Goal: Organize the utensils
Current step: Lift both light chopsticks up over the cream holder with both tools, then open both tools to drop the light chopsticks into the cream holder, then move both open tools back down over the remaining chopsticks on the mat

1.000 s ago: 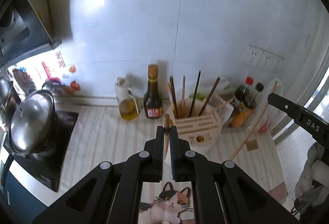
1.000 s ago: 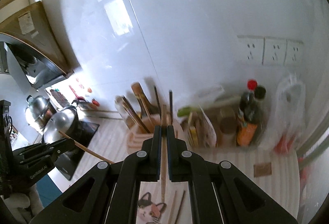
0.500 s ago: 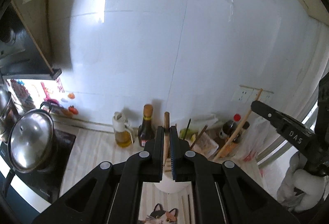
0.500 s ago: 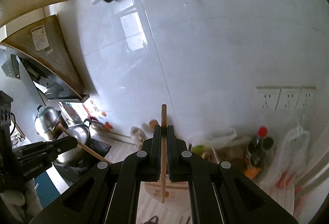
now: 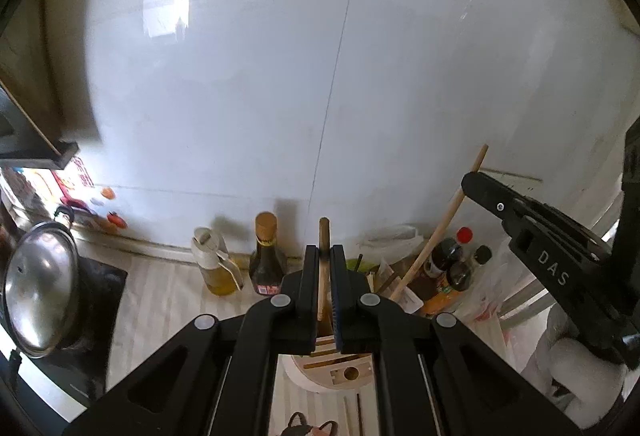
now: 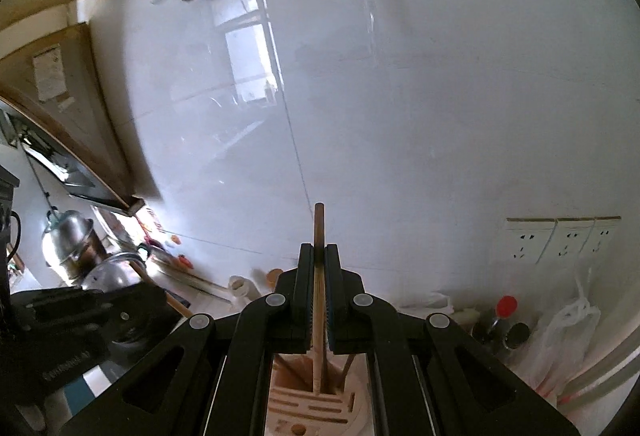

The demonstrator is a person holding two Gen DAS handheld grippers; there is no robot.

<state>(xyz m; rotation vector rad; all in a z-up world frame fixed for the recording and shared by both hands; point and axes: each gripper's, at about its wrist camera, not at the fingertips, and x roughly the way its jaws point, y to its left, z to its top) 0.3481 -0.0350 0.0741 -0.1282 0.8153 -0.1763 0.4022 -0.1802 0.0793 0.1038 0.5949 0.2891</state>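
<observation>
Your left tool (image 5: 323, 276) is pinching a wooden chopstick (image 5: 323, 248) upright, and your right tool (image 6: 319, 276) pinches a second chopstick (image 6: 319, 232), its lower end hanging just above the slotted wooden holder (image 6: 316, 412) at 6 o'clock. Each thin stick could pivot in the grip and miss its slot, or knock the soy sauce bottle (image 5: 265, 256) at 11 o'clock of the holder. Loose chopsticks (image 5: 352, 412) lie on the table. Legible writing: "DAS" on your right tool's side; bottle labels are unreadable.
</observation>
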